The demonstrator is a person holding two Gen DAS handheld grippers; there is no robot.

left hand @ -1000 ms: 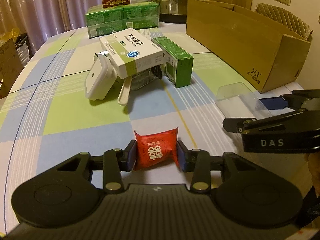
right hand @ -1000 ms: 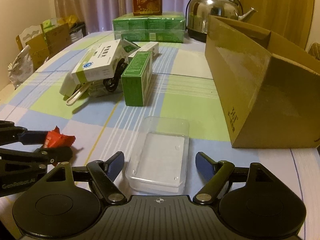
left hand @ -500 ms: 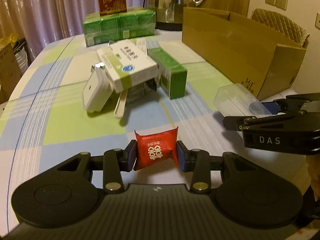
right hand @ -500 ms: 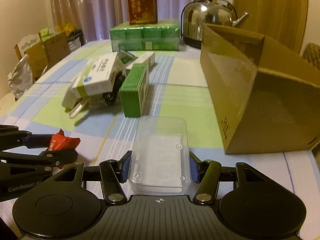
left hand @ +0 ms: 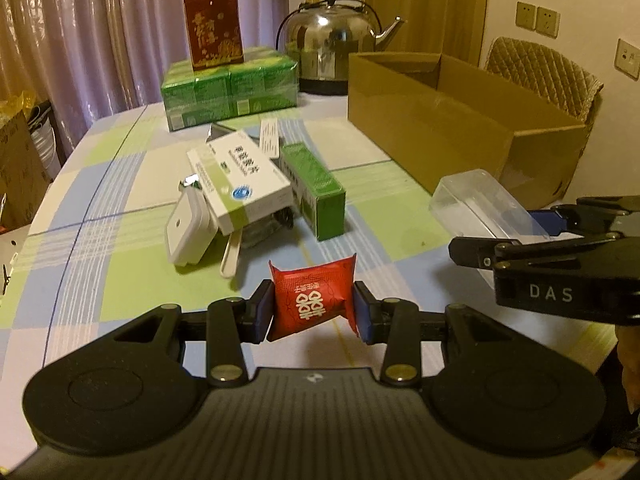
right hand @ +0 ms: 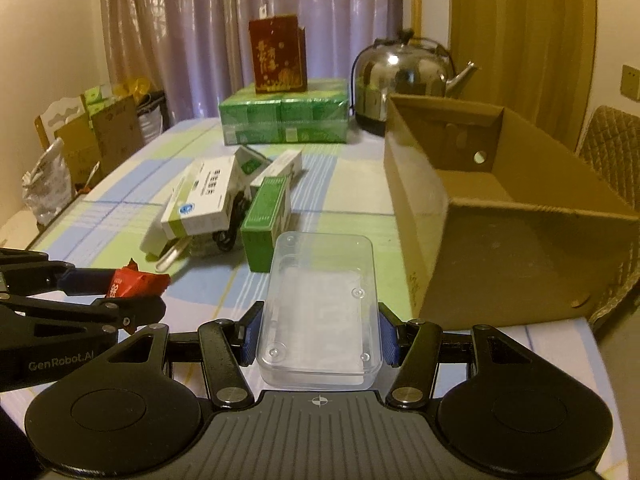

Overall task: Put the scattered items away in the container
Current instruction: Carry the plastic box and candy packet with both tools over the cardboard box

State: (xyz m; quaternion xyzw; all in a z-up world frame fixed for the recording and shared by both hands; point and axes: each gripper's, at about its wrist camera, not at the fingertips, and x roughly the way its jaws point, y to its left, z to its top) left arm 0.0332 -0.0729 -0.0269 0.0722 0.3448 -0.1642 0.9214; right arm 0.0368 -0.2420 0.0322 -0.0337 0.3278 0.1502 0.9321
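Observation:
My left gripper (left hand: 314, 308) is shut on a red candy packet (left hand: 312, 300), lifted above the checked tablecloth. My right gripper (right hand: 318, 330) is shut on a clear plastic box (right hand: 320, 304), also raised; that clear plastic box (left hand: 480, 204) shows at the right of the left wrist view. The red candy packet (right hand: 134, 282) appears at the left of the right wrist view. An open cardboard box (right hand: 500, 216) stands on the right side of the table. A heap remains mid-table: a white medicine box (left hand: 240, 178), a green carton (left hand: 316, 192), a white plug adapter (left hand: 188, 228).
A pack of green cartons (left hand: 230, 92) with a red box (left hand: 214, 26) on top stands at the back, beside a steel kettle (left hand: 332, 46). A chair (left hand: 548, 76) sits behind the cardboard box. Bags and cartons (right hand: 84, 148) crowd the floor at the left.
My right gripper closed on the clear plastic box and lifted it off the table. Both grippers have risen with their loads, so the cardboard box's inside now shows.

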